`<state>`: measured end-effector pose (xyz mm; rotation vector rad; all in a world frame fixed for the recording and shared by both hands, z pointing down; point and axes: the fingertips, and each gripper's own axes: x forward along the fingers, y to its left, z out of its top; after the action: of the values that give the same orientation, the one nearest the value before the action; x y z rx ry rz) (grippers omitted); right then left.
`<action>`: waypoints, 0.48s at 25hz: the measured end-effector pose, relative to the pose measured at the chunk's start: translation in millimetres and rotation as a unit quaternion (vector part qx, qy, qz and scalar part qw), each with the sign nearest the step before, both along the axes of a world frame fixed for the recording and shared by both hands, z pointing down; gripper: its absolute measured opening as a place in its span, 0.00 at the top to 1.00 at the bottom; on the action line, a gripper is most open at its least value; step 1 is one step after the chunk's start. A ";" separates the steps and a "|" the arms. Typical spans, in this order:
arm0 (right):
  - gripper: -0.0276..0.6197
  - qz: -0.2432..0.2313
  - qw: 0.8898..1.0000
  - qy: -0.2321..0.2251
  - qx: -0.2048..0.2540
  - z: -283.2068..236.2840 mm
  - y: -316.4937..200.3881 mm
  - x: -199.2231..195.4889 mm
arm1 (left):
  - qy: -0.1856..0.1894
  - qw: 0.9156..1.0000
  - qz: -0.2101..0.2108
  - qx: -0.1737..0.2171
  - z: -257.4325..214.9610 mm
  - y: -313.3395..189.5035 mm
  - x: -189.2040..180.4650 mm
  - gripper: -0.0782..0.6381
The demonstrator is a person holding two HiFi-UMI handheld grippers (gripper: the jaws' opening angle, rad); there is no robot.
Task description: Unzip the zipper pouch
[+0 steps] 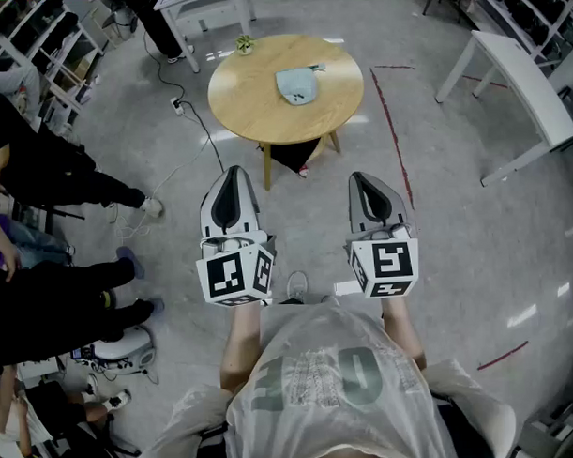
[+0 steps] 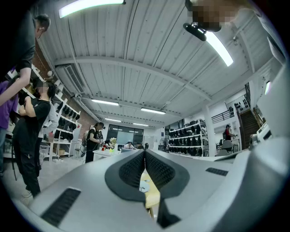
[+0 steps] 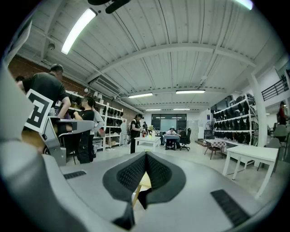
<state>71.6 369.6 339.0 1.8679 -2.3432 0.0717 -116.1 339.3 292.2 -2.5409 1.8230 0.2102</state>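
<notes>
A round light wooden table stands on a grey polished concrete floor. A small green potted plant sits at its far edge. A black cable trails over the floor to its left, and a thin red tape line runs to its right. A long white desk stands at right. People in dark clothes stand at left. Fluorescent tube lights hang overhead.

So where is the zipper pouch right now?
In the head view, the zipper pouch lies near the middle of the round wooden table at top centre, with a small potted plant by the table's far left edge.
</notes>
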 end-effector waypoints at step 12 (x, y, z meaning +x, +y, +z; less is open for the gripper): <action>0.91 -0.013 1.000 -0.010 -0.004 7.2 -8.5 -19.1 | 0.012 1.000 0.002 -0.006 14.3 -11.3 -20.3 0.85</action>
<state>52.5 361.1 346.2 1.8413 -2.3745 0.0972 -136.4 328.0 306.5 -2.5611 1.8343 0.2318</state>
